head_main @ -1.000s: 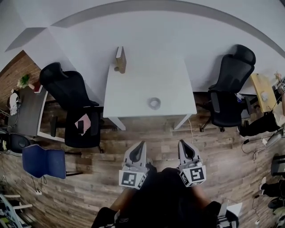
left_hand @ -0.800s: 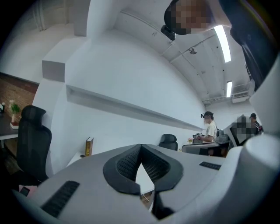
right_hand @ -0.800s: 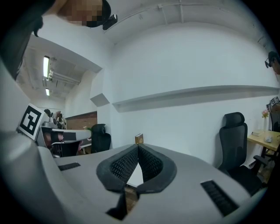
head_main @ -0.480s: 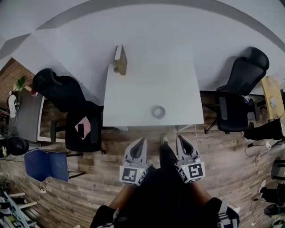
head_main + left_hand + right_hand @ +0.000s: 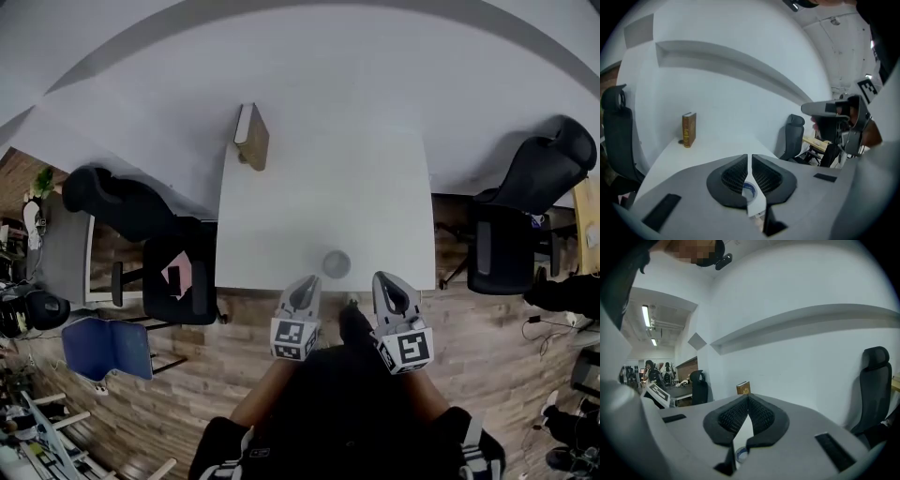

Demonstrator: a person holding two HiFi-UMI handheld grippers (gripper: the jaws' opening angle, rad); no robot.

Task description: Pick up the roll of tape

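The roll of tape (image 5: 336, 263) lies flat on the white table (image 5: 328, 187), close to its near edge. In the left gripper view the tape (image 5: 749, 191) shows low in the gap behind the pads, and in the right gripper view the tape (image 5: 740, 454) shows the same way. My left gripper (image 5: 305, 284) is shut and empty, just short of the table edge and left of the roll. My right gripper (image 5: 388, 282) is also shut and empty, at the edge to the roll's right. Neither touches the tape.
A brown book (image 5: 251, 136) stands upright at the table's far left corner. Black office chairs stand left (image 5: 178, 272) and right (image 5: 511, 244) of the table, and a blue chair (image 5: 108, 345) sits further left. The person's dark clothes fill the bottom of the head view.
The person has walked up to the table. Both grippers have come forward from over the wooden floor to the table's near edge, either side of the tape. Jaws stay shut.
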